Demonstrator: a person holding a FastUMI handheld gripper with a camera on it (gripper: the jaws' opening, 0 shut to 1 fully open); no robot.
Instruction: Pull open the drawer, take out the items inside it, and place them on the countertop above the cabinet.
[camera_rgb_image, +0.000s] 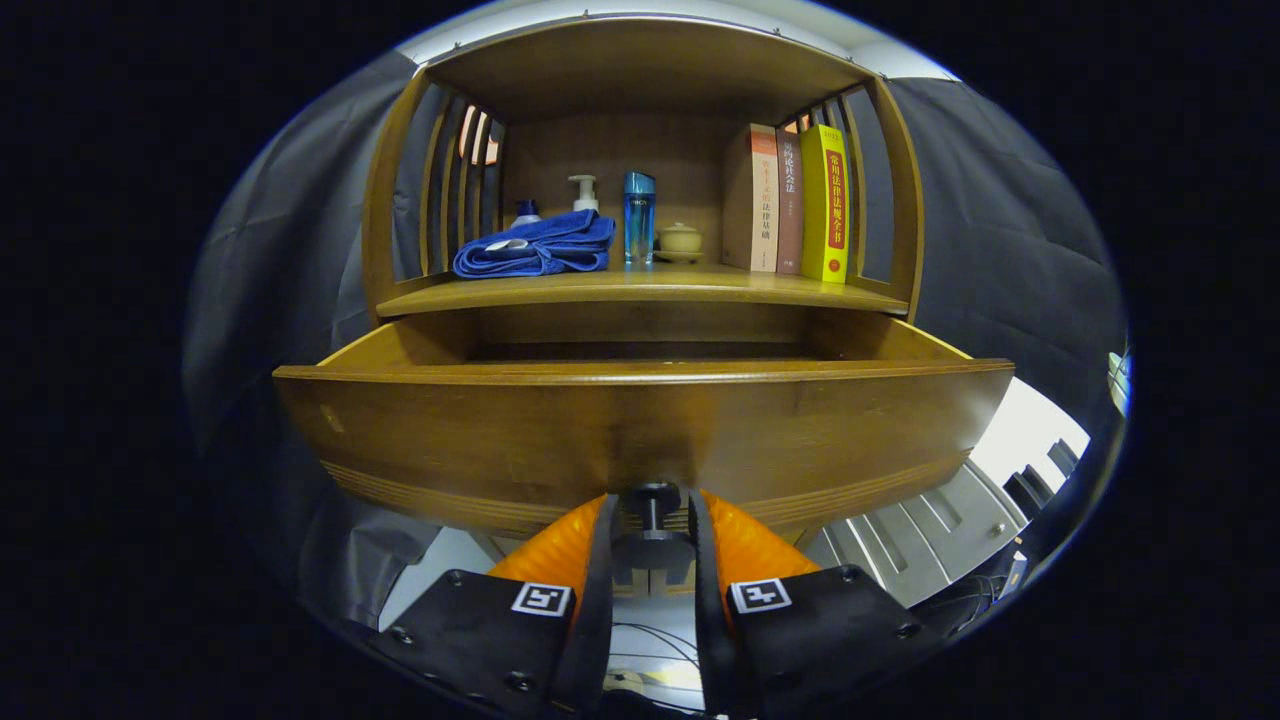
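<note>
Presently the drawer stands pulled well out of the cabinet, its front panel directly ahead of the gripper and its long axis running crosswise to the fingers. The small dark knob under the centre of that panel sits between the jaws, which are narrow and closed against its stem on both sides. The drawer's interior lies above and beyond the jaws, hidden behind the front panel's top edge, so the contents cannot be told from here. In my judgement the opening step is essentially done, and the next move turns on letting go of the knob and rising over the panel's edge to reach down inside. Above the drawer, the worktop already carries a folded blue towel, bottles, a small lidded pot and upright books; free space shows along its front edge.
</note>
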